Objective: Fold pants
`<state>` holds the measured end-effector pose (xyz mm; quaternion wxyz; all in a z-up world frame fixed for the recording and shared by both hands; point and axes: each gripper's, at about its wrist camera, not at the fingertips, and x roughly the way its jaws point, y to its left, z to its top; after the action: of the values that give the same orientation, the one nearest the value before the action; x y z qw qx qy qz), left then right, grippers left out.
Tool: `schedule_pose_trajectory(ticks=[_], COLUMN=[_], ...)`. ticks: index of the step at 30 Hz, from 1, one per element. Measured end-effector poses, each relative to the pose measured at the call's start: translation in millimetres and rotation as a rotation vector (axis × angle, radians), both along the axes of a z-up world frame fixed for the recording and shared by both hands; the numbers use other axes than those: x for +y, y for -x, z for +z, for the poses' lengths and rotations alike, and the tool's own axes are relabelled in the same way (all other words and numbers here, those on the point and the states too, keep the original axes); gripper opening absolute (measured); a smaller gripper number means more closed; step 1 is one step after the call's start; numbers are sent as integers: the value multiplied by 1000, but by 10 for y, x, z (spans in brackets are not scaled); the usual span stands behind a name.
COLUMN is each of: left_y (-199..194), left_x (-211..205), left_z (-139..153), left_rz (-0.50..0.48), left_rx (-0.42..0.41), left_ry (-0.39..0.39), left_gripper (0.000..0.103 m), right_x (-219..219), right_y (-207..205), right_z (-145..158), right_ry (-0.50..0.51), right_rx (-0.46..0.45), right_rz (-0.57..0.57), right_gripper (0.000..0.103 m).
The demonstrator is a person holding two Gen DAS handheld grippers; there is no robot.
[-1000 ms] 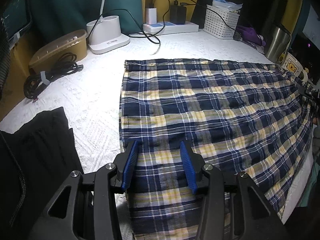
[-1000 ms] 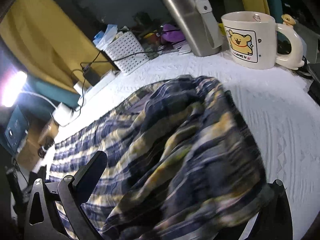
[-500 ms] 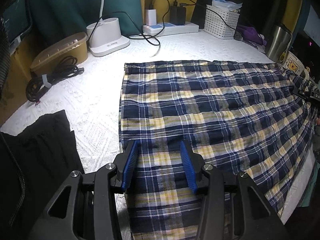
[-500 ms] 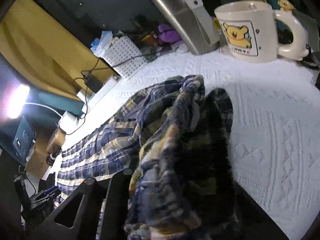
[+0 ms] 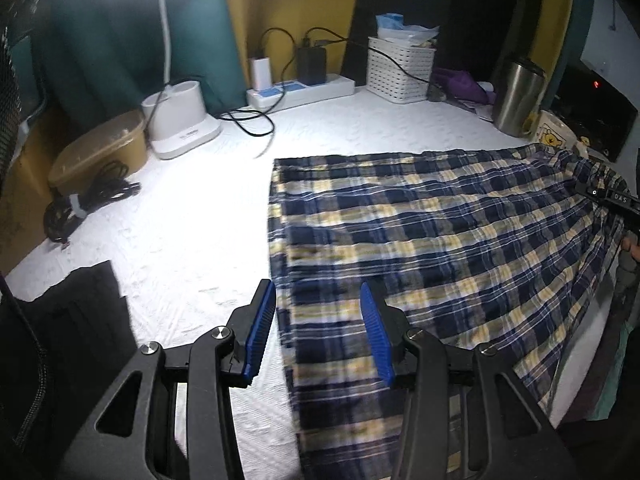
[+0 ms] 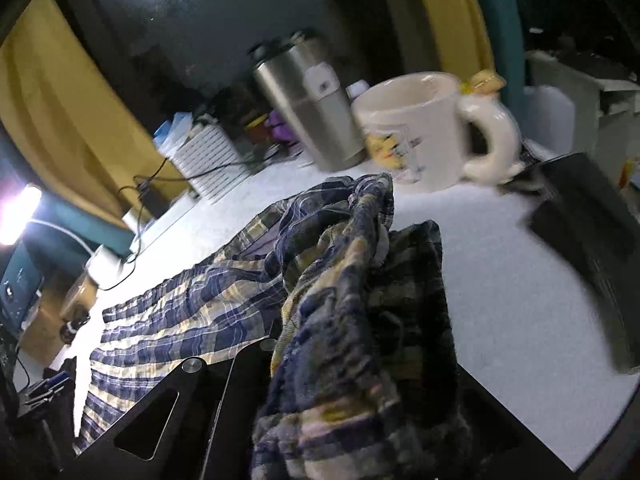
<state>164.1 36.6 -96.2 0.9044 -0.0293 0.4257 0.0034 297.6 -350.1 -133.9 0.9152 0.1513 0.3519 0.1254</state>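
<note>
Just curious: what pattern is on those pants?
The pants are plaid: navy blue with yellow and white stripes, clearest in the left wrist view.

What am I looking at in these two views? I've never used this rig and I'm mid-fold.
A person holds a two-finger gripper in each hand, with a camera on each looking along its fingers. The left view shows the left gripper, blue pads apart and gripping nothing, over one end of the plaid pants spread on the white tablecloth. The right view shows the right gripper; its jaws have just been closing and now pinch a bunched end of the pants. Behind stand a bear mug and a steel tumbler.
</note>
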Motion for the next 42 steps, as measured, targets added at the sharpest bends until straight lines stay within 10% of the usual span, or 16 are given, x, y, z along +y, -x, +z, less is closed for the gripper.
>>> schedule_pose_trajectory(ticks=[12,15,19,37,42], left_y=[-328,-381,-396,-331,-237], left_x=[460,507,533,619,647], left_z=[-273,-316,-370,-290,-139], left_rz=[-36,-62,-61,-6,-2], left_rx=[13,24,46,44,-4], left_ry=[87,75,55,16,29], left_gripper=[43,12,1,7,35], right_x=[82,92,122,283,411], right_y=[15,5,-9,136,244], right_z=[20,-11,-25,194,361], right_ry=[63,61,63,108,122], right_rx=[-4,5,9,-30,-71], right_rz=[-12,-19,-17,14,32], right_gripper=[9,9,9,10,10])
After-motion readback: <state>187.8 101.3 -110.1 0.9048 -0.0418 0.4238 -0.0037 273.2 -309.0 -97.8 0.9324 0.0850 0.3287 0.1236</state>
